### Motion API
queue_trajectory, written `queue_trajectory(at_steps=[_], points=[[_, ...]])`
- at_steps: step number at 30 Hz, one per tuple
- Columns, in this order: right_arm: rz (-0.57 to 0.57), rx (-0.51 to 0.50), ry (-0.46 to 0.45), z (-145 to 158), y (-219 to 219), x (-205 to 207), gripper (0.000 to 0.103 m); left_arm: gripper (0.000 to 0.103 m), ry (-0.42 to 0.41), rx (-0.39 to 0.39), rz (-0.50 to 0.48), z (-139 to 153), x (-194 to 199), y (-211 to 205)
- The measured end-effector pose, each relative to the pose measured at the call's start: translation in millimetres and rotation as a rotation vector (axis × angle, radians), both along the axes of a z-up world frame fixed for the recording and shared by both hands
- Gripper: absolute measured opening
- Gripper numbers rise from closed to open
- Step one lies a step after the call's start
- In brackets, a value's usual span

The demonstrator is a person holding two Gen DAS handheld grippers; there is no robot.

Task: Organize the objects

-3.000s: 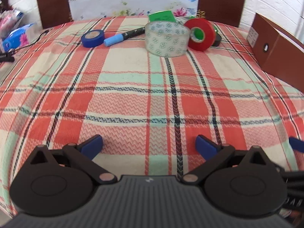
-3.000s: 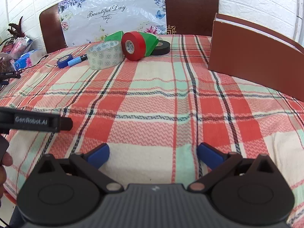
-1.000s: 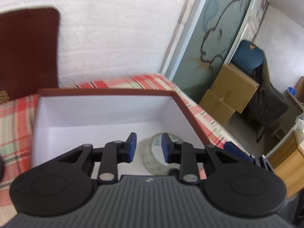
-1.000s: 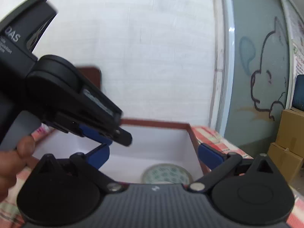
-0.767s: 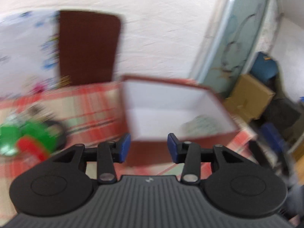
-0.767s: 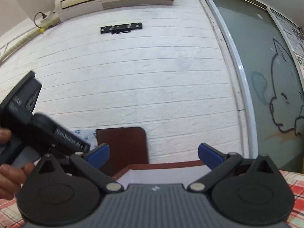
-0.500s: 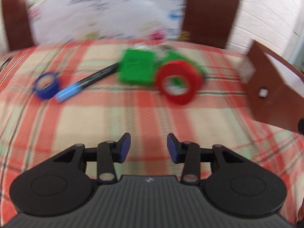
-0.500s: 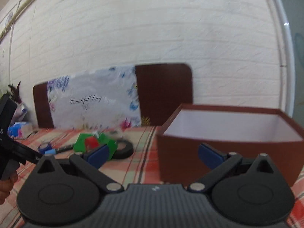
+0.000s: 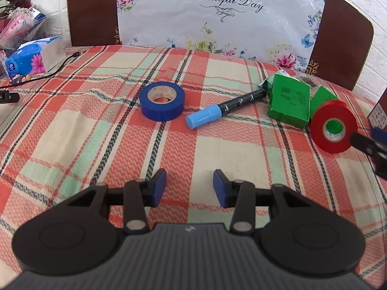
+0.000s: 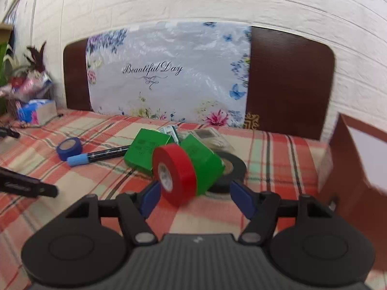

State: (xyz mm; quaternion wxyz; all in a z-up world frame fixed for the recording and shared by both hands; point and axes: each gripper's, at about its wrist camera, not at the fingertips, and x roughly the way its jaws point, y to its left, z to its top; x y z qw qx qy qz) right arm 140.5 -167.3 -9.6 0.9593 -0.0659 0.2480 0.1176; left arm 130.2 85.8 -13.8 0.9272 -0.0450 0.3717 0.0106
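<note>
I see the red tape roll standing on edge on the checked desk, leaning against the green boxes, between my right gripper's fingers, which are closing but not pressing it. My left gripper hovers with fingers parted, empty, facing the blue tape roll and marker.

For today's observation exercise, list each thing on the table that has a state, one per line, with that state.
Blue tape roll: lying flat, hole up.
Red tape roll: standing on edge, between the right tool's closing jaws.
Marker: lying down, blue cap on.
Black tape roll: lying flat.
Brown box: open, white inside.
Left tool: open, nothing between its jaws.
</note>
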Motion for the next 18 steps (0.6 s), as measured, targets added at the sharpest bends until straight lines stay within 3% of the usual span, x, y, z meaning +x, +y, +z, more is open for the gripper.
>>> queue_trajectory(at_steps=[2,3,4,7,13,15,17,18], points=[[0.008,-0.071,0.021,-6,14,24,0.062,0.045,-0.001,-0.002,-0.001,0,-2,0],[0.016,-0.101,0.038,-10,20,34,0.052,0.046,0.000,-0.003,0.000,0,-3,0],[0.030,-0.118,0.054,-14,24,41,0.031,0.046,0.001,-0.005,0.000,1,-4,0],[0.050,-0.068,0.081,-13,22,39,0.027,0.046,0.009,-0.021,-0.002,2,-7,4],[0.120,0.470,0.361,-3,-29,-4,0.022,0.046,0.034,-0.094,-0.016,6,-15,7],[0.108,0.568,0.412,-10,-44,-22,0.026,0.046,0.046,-0.120,-0.046,8,-17,1],[0.022,0.483,0.373,-13,-48,-38,0.046,0.046,0.057,-0.132,-0.084,10,-20,-9],[-0.024,0.424,0.333,-13,-49,-44,0.063,0.046,0.058,-0.137,-0.105,12,-22,-15]])
